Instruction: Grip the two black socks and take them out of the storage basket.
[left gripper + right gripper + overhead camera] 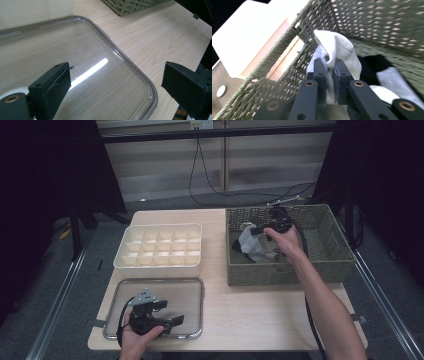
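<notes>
My right gripper [254, 231] is inside the woven basket [320, 262], shut on a pale grey-white sock [252, 245] that hangs from its jaws. In the right gripper view the jaws pinch the sock [342, 50] close together at the right gripper [330, 65], with a dark sock [372, 67] and more white fabric [394, 82] lying below in the basket. My left gripper [171, 312] rests over the clear tray [192, 285] at the front left, jaws wide apart. Nothing lies between the left gripper [115, 80] jaws above the clear tray [140, 77].
A cream divided organiser box [160, 247] stands behind the clear tray, left of the basket. Bare wooden tabletop [260, 312] lies between tray and basket. Cables trail on the floor beyond the table's far edge.
</notes>
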A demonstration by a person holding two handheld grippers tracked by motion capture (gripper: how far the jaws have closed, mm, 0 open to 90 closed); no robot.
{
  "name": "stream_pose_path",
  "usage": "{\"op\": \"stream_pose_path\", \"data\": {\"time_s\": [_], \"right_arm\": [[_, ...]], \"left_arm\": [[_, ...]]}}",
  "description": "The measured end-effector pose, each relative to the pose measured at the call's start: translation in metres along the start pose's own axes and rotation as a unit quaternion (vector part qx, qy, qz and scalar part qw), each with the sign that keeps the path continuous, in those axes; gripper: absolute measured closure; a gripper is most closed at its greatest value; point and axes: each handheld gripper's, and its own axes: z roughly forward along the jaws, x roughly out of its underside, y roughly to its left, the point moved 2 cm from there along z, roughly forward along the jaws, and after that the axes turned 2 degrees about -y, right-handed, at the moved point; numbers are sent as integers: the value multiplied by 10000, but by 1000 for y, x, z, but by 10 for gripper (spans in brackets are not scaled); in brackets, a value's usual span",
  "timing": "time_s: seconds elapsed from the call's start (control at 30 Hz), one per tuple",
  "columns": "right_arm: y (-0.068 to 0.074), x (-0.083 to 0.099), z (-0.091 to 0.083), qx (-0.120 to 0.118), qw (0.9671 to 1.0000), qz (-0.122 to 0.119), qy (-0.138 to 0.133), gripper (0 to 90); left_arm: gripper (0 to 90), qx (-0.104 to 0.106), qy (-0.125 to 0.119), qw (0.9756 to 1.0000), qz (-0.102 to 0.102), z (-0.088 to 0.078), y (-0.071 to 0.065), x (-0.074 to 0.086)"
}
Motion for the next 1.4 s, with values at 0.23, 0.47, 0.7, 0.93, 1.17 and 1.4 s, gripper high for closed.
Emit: {"op": "stream_pose_path", "data": {"time_s": [0.23, 0.47, 0.7, 0.93, 1.17, 1.4], "right_arm": [[-8, 7, -34, 2, 9992, 64, -391, 827], [-18, 16, -61, 183, 9978, 170, -616, 826], [-36, 19, -81, 418, 9964, 308, -674, 825], [-52, 29, -79, 586, 9958, 446, -550, 793], [-53, 27, -76, 730, 9955, 386, -474, 627], [-46, 20, -77, 748, 9954, 228, -545, 550]], "left_arm": [[82, 60, -50, 10000, 17, -2, -1, 0], [82, 17, -111, 9999, 45, -9, -1, 3], [82, -23, -120, 9999, -25, -8, 2, 2], [82, 17, -67, 10000, 42, -5, -1, 2], [82, 47, -44, 10000, 15, -5, 1, 2], [82, 61, -32, 10000, -3, -3, 2, 2]]}}
